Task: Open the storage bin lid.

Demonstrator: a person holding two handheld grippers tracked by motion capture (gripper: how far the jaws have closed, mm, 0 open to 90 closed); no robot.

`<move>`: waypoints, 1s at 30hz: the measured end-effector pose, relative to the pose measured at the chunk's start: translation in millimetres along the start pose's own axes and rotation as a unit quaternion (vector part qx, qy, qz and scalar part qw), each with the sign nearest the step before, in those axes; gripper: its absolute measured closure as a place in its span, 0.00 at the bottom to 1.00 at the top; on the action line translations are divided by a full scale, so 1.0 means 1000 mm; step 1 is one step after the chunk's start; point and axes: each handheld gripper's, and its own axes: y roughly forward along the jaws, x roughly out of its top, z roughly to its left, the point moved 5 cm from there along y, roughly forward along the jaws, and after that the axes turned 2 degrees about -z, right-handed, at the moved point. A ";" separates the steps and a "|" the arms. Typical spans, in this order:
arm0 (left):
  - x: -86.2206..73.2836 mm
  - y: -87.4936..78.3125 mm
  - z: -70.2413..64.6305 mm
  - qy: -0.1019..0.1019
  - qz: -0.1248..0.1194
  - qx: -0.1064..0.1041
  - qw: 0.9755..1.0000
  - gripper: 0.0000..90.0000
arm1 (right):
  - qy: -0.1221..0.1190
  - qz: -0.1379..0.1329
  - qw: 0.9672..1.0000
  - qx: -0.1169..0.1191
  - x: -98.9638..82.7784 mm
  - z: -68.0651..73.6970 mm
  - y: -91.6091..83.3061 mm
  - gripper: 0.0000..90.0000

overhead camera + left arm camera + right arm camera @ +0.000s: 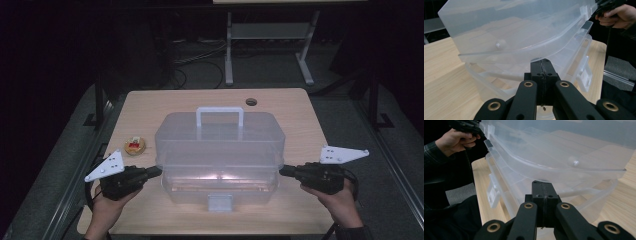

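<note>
Jaws of the left gripper (156, 171) and right gripper (284, 170) are fully closed, holding nothing, their tips against opposite end edges of the clear plastic box (220, 150), bare table (150, 107) beyond.

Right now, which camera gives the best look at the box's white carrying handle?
The high view: the white handle stands upright on top of the clear plastic box, fully visible. The left gripper view looks along the box's end wall from low down, and the right gripper view does the same from the other end.
</note>
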 end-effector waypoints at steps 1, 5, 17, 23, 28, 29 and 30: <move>0.001 0.000 0.000 -0.001 0.000 0.001 1.000 1.00 | -0.001 0.000 1.000 -0.001 0.001 0.000 0.000 1.00; 0.004 0.002 0.002 -0.001 -0.003 -0.001 1.000 1.00 | -0.004 -0.001 1.000 -0.001 0.004 -0.001 0.000 1.00; 0.011 0.005 0.004 0.006 -0.004 0.003 1.000 1.00 | -0.010 -0.006 1.000 -0.004 0.012 -0.003 0.001 1.00; 0.006 -0.003 0.007 0.001 -0.001 0.019 1.000 0.97 | -0.010 -0.002 1.000 -0.004 0.012 -0.004 0.002 1.00; 0.004 -0.008 0.011 -0.001 -0.002 0.039 0.999 0.88 | -0.010 0.000 1.000 -0.005 0.012 -0.005 0.003 1.00; 0.004 -0.008 0.012 -0.002 0.001 0.044 0.999 0.84 | -0.010 0.000 1.000 -0.005 0.012 -0.005 0.003 1.00; 0.004 -0.008 0.013 0.001 0.004 0.048 0.999 0.80 | -0.010 0.000 1.000 -0.006 0.012 -0.005 0.003 1.00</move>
